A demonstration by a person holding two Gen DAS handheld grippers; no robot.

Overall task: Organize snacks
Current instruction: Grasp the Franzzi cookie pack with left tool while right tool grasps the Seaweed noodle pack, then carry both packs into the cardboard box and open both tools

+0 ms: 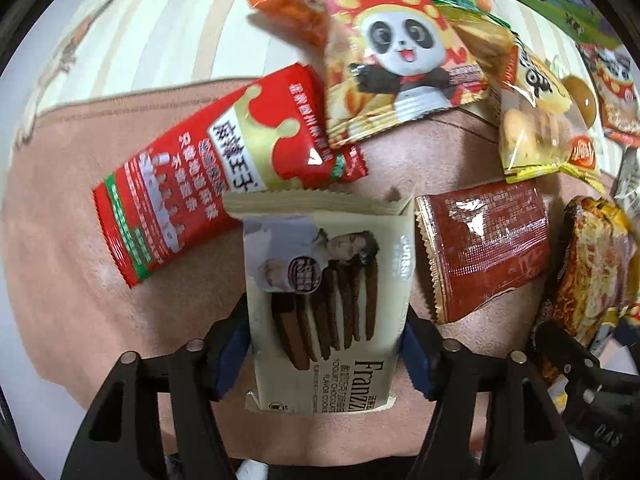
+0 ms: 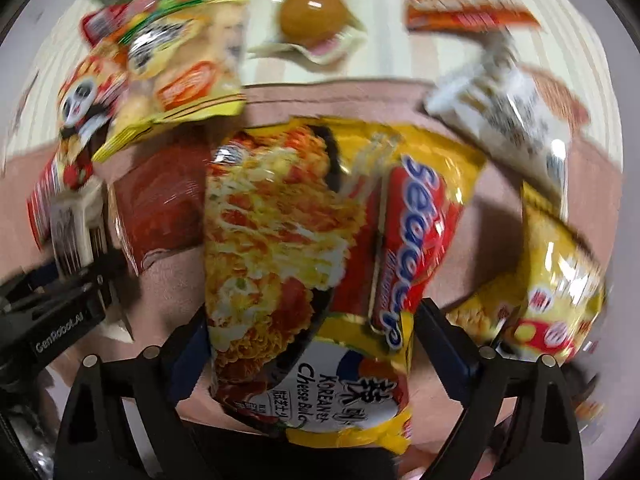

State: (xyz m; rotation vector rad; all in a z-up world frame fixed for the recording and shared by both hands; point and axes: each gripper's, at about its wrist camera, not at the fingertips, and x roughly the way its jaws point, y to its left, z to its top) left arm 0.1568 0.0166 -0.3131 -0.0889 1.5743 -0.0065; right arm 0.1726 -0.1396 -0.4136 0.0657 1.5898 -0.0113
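A cream pack of chocolate cookies (image 1: 328, 280) lies lengthwise between the fingers of my left gripper (image 1: 326, 344), which points down at a pink cloth (image 1: 72, 248). Both blue pads touch the pack's long edges. In the right wrist view a yellow and red instant noodle pack (image 2: 288, 220) sits between the fingers of my right gripper (image 2: 312, 332). Those fingers stand wide beside its edges, and the picture is blurred. At the left edge of that view, the left gripper's body (image 2: 60, 320) shows with the cream pack (image 2: 72, 224).
Around the cookies lie a long red pack (image 1: 192, 184), a panda snack bag (image 1: 400, 60), a yellow biscuit bag (image 1: 536, 120) and a dark red pouch (image 1: 484, 256). A white packet (image 2: 512, 120), a yellow bag (image 2: 560, 280) and an amber round sweet (image 2: 312, 12) surround the noodles.
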